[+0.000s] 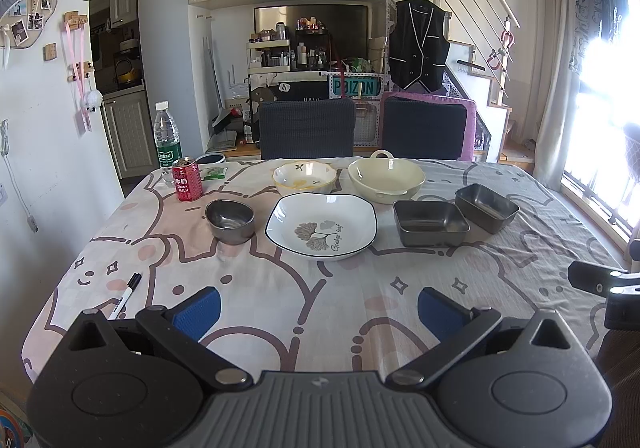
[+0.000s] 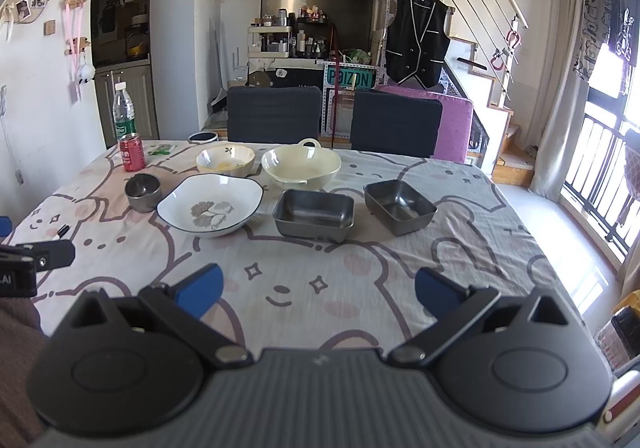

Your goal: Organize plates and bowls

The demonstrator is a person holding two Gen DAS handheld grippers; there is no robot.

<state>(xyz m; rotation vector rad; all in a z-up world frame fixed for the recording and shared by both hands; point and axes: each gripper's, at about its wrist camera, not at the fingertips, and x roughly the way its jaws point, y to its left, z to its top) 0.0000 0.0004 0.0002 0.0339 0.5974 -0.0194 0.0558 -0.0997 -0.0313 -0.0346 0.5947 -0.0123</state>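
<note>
- The left hand-held gripper (image 1: 318, 310) hangs over the near part of the tabletop (image 1: 280, 308), its blue pads (image 1: 198, 310) spread wide and holding nothing.
- The right hand-held gripper (image 2: 318, 290) is likewise wide apart and empty, over the near edge of the tabletop (image 2: 360, 268), to the right of the left one.
- The plate (image 1: 321, 226), white with a dark rim and a leaf print, sits mid-table, ahead of the left hand-held gripper; in the right wrist view the plate (image 2: 210, 204) lies ahead and to the left.
- A round steel bowl (image 1: 230, 221) stands just left of the plate, apart from it; the same steel bowl (image 2: 143, 192) shows in the right wrist view.
- Behind the plate are a scalloped bowl (image 1: 305, 177) with a yellowish patch inside and, to its right, a cream bowl (image 1: 386, 175) with handles.
- In the right wrist view the scalloped bowl (image 2: 225, 161) and cream bowl (image 2: 301, 167) stand close side by side.
- Two square metal pans lie right of the plate: the near pan (image 1: 430, 223) and the far pan (image 1: 486, 207), corners close together.
- From the right wrist view the near pan (image 2: 314, 214) and far pan (image 2: 399, 206) are clearly apart.
- A red can (image 1: 187, 179) and a water bottle (image 1: 167, 138) stand at the far left corner.
- A marker (image 1: 125, 295) lies near the left edge.
- Two dark chairs (image 1: 307, 128) stand behind the tabletop.
</note>
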